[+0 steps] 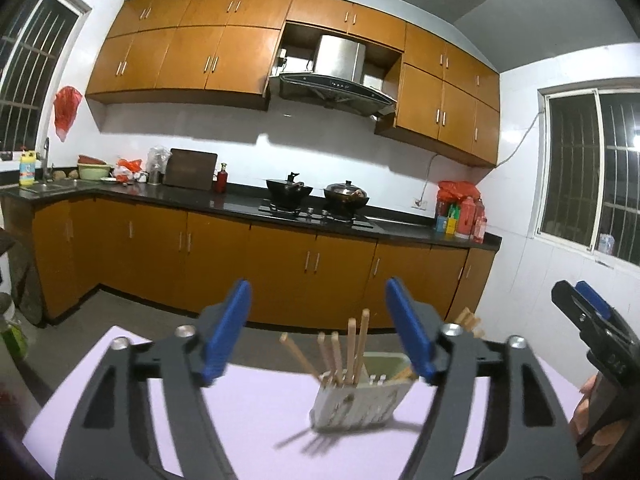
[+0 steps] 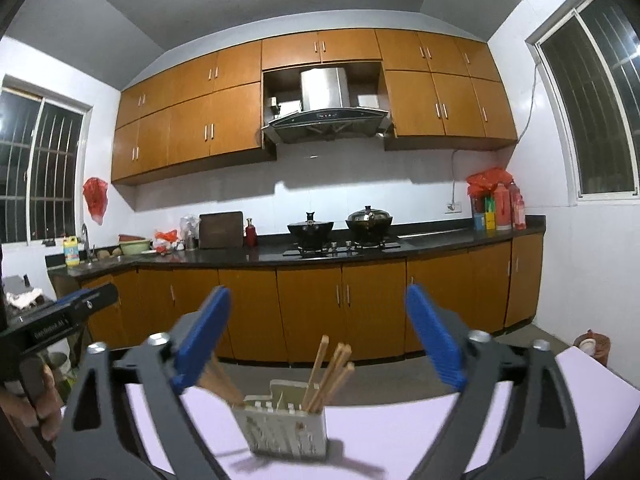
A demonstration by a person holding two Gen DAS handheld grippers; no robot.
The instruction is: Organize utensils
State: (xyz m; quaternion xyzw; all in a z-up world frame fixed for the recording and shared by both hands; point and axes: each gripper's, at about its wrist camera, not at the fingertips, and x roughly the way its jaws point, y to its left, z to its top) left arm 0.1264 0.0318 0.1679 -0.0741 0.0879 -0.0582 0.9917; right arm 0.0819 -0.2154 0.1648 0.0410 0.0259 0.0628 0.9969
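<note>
With both the left gripper (image 1: 320,332) and the right gripper (image 2: 318,336) spread wide and empty, the chopstick holder (image 1: 360,404) stands on the bench (image 1: 248,412) just beyond their fingers, so I'd withdraw slowly, clear of the chopsticks (image 1: 356,344).

Chopsticks (image 2: 326,372) stand in the holder (image 2: 286,428) on the table (image 2: 440,432).

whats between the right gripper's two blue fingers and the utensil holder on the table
Nothing: in the right wrist view only bare lilac table lies between the open right gripper and the utensil holder of chopsticks.
</note>
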